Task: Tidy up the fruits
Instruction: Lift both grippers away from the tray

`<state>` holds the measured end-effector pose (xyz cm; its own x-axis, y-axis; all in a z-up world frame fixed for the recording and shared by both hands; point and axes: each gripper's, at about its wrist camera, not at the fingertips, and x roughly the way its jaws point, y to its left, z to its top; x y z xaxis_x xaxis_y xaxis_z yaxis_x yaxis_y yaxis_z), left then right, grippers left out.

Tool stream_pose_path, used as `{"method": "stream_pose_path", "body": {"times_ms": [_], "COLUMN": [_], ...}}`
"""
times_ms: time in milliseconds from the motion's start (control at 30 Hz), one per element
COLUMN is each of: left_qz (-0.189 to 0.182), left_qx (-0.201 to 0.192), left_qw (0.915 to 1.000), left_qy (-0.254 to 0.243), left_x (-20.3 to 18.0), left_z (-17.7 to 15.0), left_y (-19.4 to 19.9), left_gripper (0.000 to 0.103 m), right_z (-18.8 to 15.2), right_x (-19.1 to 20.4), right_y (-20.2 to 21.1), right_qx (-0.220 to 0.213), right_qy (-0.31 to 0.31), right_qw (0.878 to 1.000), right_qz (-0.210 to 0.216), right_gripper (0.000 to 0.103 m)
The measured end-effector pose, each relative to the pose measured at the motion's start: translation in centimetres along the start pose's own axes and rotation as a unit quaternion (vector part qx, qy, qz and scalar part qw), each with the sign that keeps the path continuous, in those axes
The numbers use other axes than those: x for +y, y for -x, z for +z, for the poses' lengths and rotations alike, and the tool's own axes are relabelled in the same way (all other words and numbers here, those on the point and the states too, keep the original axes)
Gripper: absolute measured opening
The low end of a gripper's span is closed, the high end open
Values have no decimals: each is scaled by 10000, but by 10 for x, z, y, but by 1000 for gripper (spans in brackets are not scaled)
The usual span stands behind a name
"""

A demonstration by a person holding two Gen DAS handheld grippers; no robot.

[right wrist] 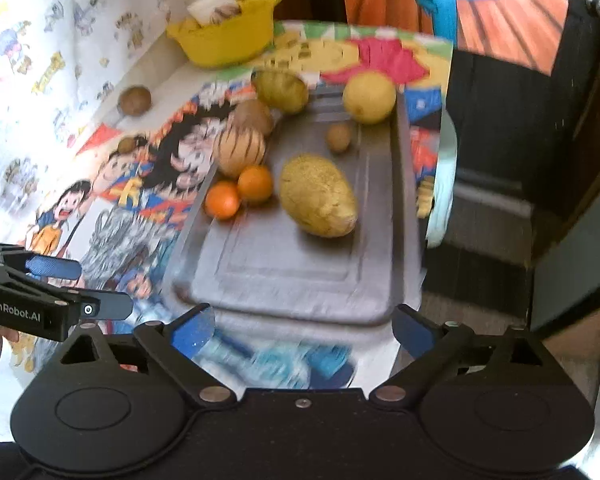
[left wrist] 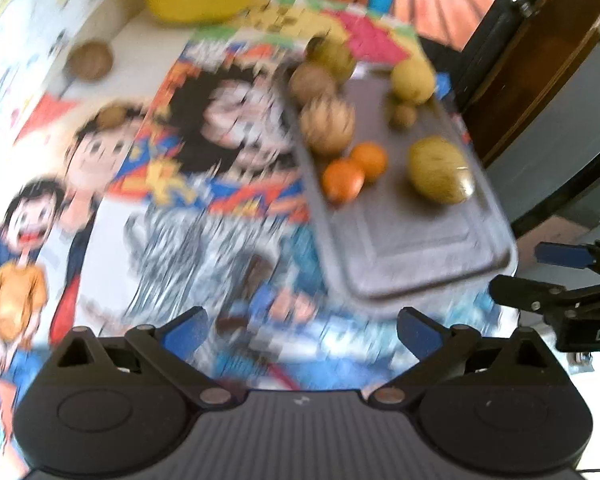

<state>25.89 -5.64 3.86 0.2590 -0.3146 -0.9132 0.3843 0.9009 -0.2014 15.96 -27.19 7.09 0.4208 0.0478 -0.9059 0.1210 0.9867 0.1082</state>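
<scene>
On the side of my left gripper (right wrist: 56,280), seen from the right wrist camera, white lettering on the black body reads "GenRobot.AI". From the left wrist camera, the black body of my right gripper (left wrist: 556,276) shows only the white letters "DA" before the picture's edge cuts the rest off. The cartoon tablecloth (right wrist: 148,184) carries printed yellow characters near the top and amid the figures, but they are too blurred for me to read.
</scene>
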Motion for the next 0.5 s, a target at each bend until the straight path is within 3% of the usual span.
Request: {"method": "stream_pose_path", "body": {"times_ms": [267, 500], "left_qz": [556, 1061], "left_qx": [814, 973], "left_qw": [9943, 9863], "left_qy": [404, 806], "left_x": [32, 62], "left_z": [-24, -25], "left_y": [0, 14], "left_gripper": [102, 102], "right_z": [-12, 6], "right_x": [25, 50], "right_y": [-15, -23], "right_qx": [916, 1160], "right_qy": [-265, 18], "right_qw": [9954, 9924], "right_qz": [124, 405], "right_gripper": [97, 102]}}
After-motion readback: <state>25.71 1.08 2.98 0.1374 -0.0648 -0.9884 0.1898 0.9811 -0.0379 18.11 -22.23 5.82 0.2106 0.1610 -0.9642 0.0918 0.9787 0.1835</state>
